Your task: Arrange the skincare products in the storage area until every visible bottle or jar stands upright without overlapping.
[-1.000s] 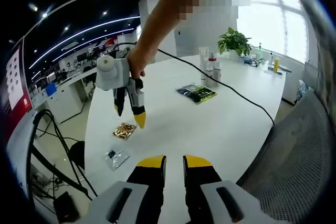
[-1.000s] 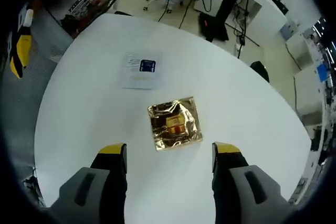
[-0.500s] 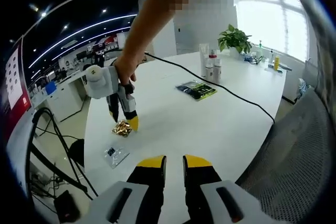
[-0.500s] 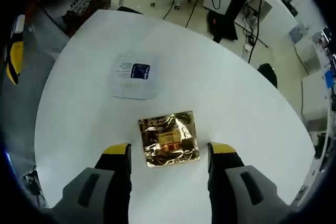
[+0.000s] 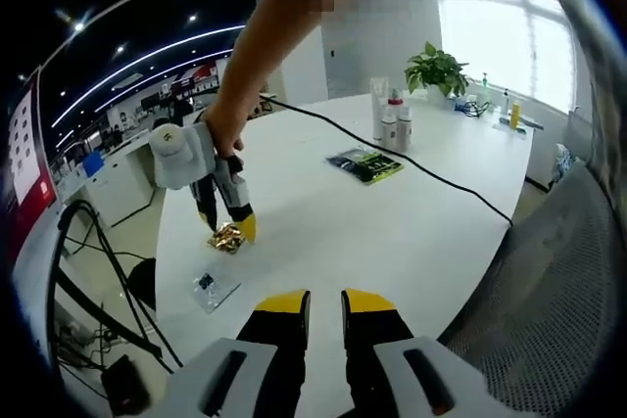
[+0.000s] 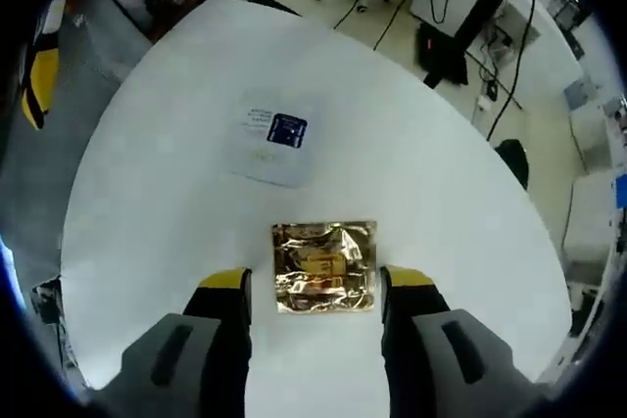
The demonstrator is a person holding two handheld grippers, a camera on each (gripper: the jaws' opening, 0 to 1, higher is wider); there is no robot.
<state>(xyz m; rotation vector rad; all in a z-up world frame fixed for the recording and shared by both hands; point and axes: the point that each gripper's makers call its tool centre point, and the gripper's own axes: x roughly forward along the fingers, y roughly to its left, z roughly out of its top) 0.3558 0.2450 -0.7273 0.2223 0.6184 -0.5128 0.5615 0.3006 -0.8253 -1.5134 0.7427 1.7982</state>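
A crinkled gold foil sachet [image 6: 325, 267] lies flat on the white table [image 6: 147, 193], between the fingertips of my right gripper [image 6: 315, 283]. That gripper is open, with one jaw on each side of the sachet and a small gap to it. In the left gripper view the right gripper [image 5: 225, 230] points down over the same gold sachet [image 5: 228, 239]. My left gripper [image 5: 325, 302] hangs above the table's near edge, its jaws close together with nothing between them. A few skincare bottles [image 5: 391, 121] stand upright at the table's far end.
A clear sachet with a blue label [image 6: 277, 142] lies just beyond the gold one. A green-black packet [image 5: 367, 169] lies near the bottles, and a black cable [image 5: 441, 175] runs across the table. A potted plant [image 5: 437, 75] stands behind. A mesh chair [image 5: 549, 291] is on the right.
My right gripper has come down and forward over the gold sachet, which now sits between its fingertips; its jaws have narrowed a little. The left gripper has held still.
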